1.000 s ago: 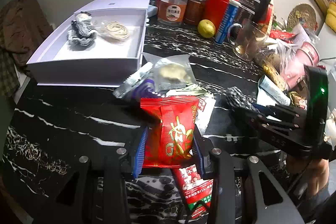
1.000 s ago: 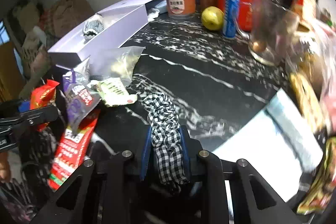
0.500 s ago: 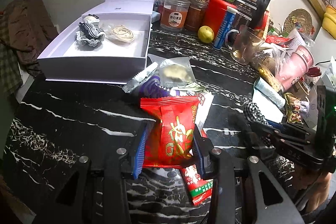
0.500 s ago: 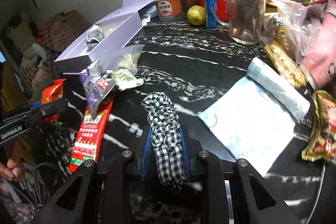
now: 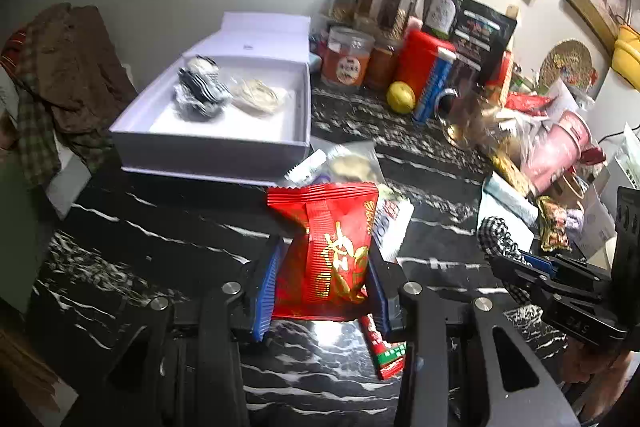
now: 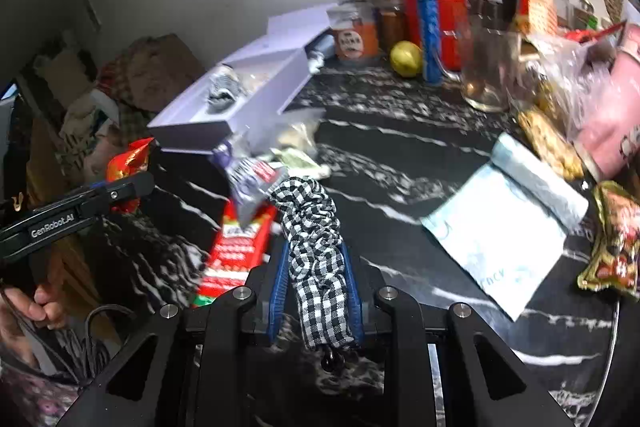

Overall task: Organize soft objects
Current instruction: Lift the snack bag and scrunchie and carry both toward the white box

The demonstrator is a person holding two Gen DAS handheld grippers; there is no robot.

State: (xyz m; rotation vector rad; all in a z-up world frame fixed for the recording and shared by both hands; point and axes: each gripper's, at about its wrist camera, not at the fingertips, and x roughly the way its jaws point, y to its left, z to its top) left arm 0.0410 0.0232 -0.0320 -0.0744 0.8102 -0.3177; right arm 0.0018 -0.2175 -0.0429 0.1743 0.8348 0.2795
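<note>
At lower centre of each wrist view a load is already gripped, so the carrying step looks in hand. The next move likely calls for taking both to the white box [image 5: 224,147] at upper left. The left gripper [image 5: 322,283] is closed partway on a red snack packet [image 5: 328,247]; the right gripper [image 6: 316,279] pinches a checked scrunchie [image 6: 312,227] narrowly.

Two bundles [image 5: 200,89] lie inside the box [image 5: 216,147].
</note>
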